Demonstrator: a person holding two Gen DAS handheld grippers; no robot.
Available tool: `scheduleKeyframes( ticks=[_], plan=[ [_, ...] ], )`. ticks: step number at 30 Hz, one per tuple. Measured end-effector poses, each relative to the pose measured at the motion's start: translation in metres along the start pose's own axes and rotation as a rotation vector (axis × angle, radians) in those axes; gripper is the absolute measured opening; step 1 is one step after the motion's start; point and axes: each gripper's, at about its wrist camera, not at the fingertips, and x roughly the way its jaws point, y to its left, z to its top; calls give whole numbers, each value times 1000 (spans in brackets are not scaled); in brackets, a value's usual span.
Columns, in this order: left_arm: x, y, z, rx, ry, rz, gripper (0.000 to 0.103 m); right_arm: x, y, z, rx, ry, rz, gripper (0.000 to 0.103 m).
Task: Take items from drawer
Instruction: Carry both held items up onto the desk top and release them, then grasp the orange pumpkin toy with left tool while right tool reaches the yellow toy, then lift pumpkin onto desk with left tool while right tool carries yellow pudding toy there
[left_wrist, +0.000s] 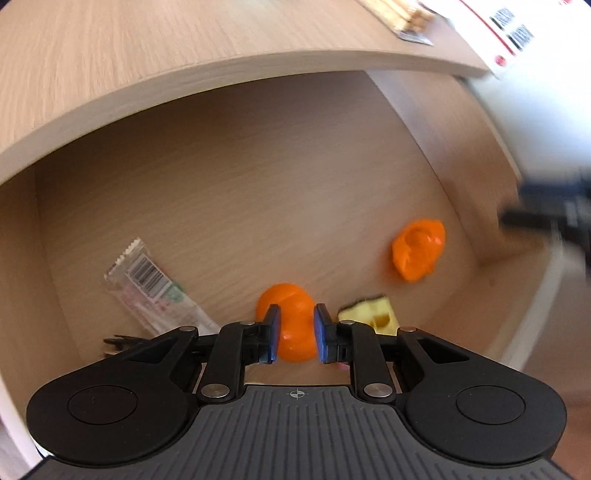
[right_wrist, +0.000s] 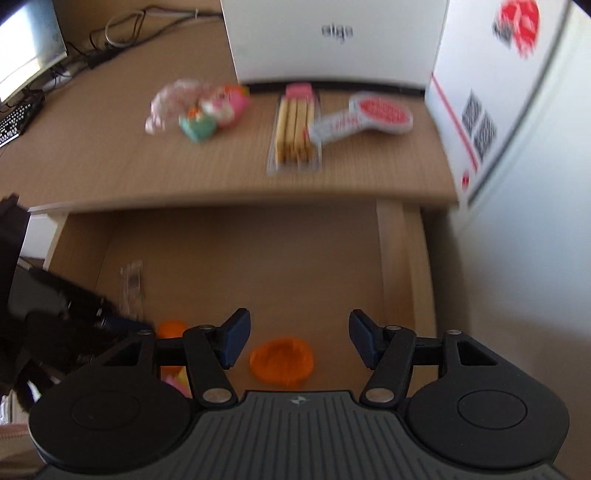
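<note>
The drawer (left_wrist: 258, 184) stands pulled out under the desk edge. In it lie a round orange toy (left_wrist: 291, 325), a second orange piece (left_wrist: 419, 249), a yellow cheese-like block (left_wrist: 373, 314) and a clear snack wrapper (left_wrist: 155, 291) with a barcode. My left gripper (left_wrist: 297, 314) points down over the round orange toy. Its jaws stand a narrow gap apart, and the toy shows through the gap without being pressed. My right gripper (right_wrist: 299, 325) hangs open above the second orange piece (right_wrist: 280, 363), holding nothing. Both views are blurred.
On the desk top (right_wrist: 110, 166) lie a biscuit pack (right_wrist: 295, 129), a red and white packet (right_wrist: 365, 114) and a heap of pastel toys (right_wrist: 199, 110). A white box (right_wrist: 332, 37) and a printed carton (right_wrist: 498, 92) stand behind. The drawer's right wall (right_wrist: 402, 266) is close.
</note>
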Motion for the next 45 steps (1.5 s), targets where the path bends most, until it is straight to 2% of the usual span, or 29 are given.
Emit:
scheduleKeyframes(
  ticks=[2,5,7,10,11,14,19,23,25,28,31,33,34,35,39,42,45],
  plan=[
    [7,-2,2,-36,17,14,38,7,1,-10,12,33,15,60],
    [15,-4,8,-44,64,71,55,10,1,-21,23,59,12,60],
    [23,-7,9,-25,126,98,49,13,-2,-22,28,75,15,60],
    [25,-13,8,25,145,119,51,15,-4,-20,17,95,27,60],
    [24,-13,8,24,137,110,45,17,-5,-19,26,99,35,60],
    [16,-6,6,0,121,58,44,21,-7,-14,100,126,110,60],
    [-38,21,-6,-68,-11,14,43,36,1,-1,174,174,245,60],
    [-84,52,-24,-190,-137,16,43,65,22,4,193,298,283,60],
    [-102,63,-35,-238,-188,26,43,83,34,6,188,366,277,60],
    [-116,67,-45,-295,-230,17,43,108,51,5,155,455,220,60],
    [-124,67,-54,-317,-246,6,43,128,62,5,121,520,166,60],
    [-123,64,-59,-310,-246,8,43,138,67,3,111,557,162,60],
    [-119,61,-61,-303,-242,11,43,142,68,1,101,571,160,55],
    [-116,61,-63,-296,-238,10,43,144,70,-1,89,573,163,49],
    [-117,60,-60,-276,-241,7,43,130,78,-3,31,499,189,49],
    [-130,53,-40,-247,-302,-4,43,102,75,3,59,396,243,48],
    [-150,43,-10,-197,-400,8,43,64,64,16,101,241,263,49]
  ],
)
